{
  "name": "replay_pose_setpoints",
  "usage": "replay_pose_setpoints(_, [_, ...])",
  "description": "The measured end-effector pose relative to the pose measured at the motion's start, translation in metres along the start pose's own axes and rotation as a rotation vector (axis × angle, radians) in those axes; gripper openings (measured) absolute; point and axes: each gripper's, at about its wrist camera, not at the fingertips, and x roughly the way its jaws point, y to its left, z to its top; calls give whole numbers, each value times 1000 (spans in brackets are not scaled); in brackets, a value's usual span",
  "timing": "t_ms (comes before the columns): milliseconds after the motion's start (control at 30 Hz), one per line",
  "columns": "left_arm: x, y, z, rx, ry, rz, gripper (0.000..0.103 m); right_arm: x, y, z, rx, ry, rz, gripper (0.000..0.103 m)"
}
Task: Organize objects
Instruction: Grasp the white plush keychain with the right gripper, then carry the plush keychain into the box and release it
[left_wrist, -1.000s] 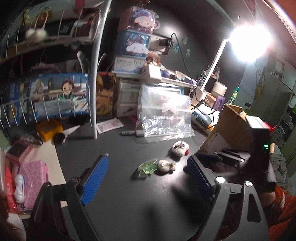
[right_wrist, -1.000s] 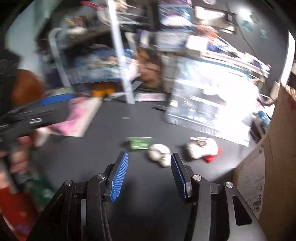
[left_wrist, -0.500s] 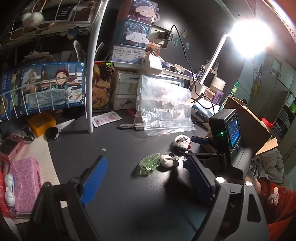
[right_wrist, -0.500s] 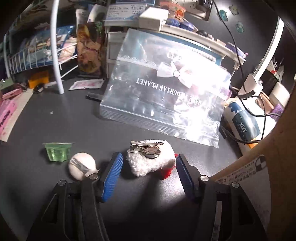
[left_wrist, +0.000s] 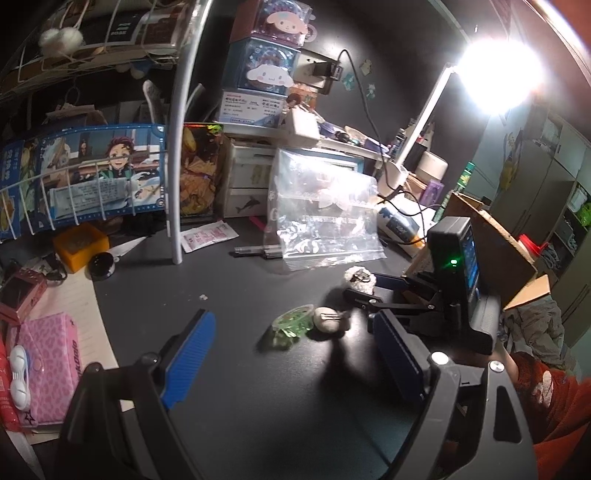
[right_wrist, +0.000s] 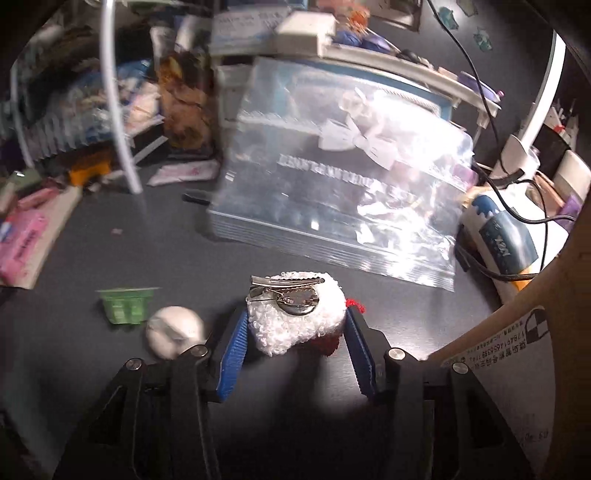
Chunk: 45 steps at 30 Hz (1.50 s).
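Note:
A fluffy white hair clip (right_wrist: 295, 321) with a metal clasp and a red trim lies on the dark desk, between the blue pads of my right gripper (right_wrist: 295, 347). The pads touch its sides. It also shows in the left wrist view (left_wrist: 359, 277). A white round clip (right_wrist: 173, 330) and a green jelly cup (right_wrist: 125, 304) lie to its left; both show in the left wrist view, the clip (left_wrist: 328, 320) and the cup (left_wrist: 293, 322). My left gripper (left_wrist: 291, 354) is open and empty, hovering just before them.
A clear zip bag (right_wrist: 343, 192) leans against drawers behind the objects. A cardboard box (right_wrist: 535, 332) stands at the right. A wire rack post (left_wrist: 177, 147), a pen (left_wrist: 255, 252), a pink case (left_wrist: 44, 362) and a desk lamp (left_wrist: 495, 70) surround the desk.
My right gripper moved forward and narrowed its jaws around the fluffy white clip. The left gripper stayed nearly still and open.

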Motion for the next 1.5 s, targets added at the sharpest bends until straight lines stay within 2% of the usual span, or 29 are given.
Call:
replay_pose_setpoints(100, [-3, -9, 4, 15, 7, -70, 85, -37, 23, 1, -70, -63, 105, 46])
replay_pose_setpoints(267, [-13, -32, 12, 58, -2, -133, 84, -96, 53, 6, -170, -161, 259, 46])
replay_pose_setpoints(333, [-19, -43, 15, 76, -5, -148, 74, -117, 62, 5, -204, -196, 290, 46])
replay_pose_setpoints(433, [-28, -62, 22, 104, -10, -185, 64, -144, 64, 4, -255, -233, 312, 46])
replay_pose_setpoints(467, [-30, -68, 24, 115, -12, -187, 62, -150, 63, 4, -268, -244, 313, 46])
replay_pose_setpoints(633, [-31, -107, 44, 181, -16, -176, 39, -184, 45, 8, -329, -300, 287, 46])
replay_pose_setpoints(733, [-27, -128, 57, 211, -24, -196, 37, -197, 22, 11, -335, -324, 250, 46])
replay_pose_setpoints(1000, [20, -209, 97, 341, 16, -249, 36, -214, -58, 7, -260, -324, 145, 46])
replay_pose_setpoints(1167, [65, -244, 110, 366, 82, -302, 36, -205, -110, 7, -196, -244, 113, 46])
replay_pose_setpoints(1400, [97, -263, 113, 390, 141, -309, 36, -191, -141, 3, -176, -149, 114, 47])
replay_pose_setpoints(1467, [97, -262, 113, 391, 138, -309, 45, -190, -142, 3, -170, -144, 110, 50])
replay_pose_setpoints(1500, [95, -262, 113, 392, 132, -311, 57, -191, -143, 3, -164, -144, 113, 55])
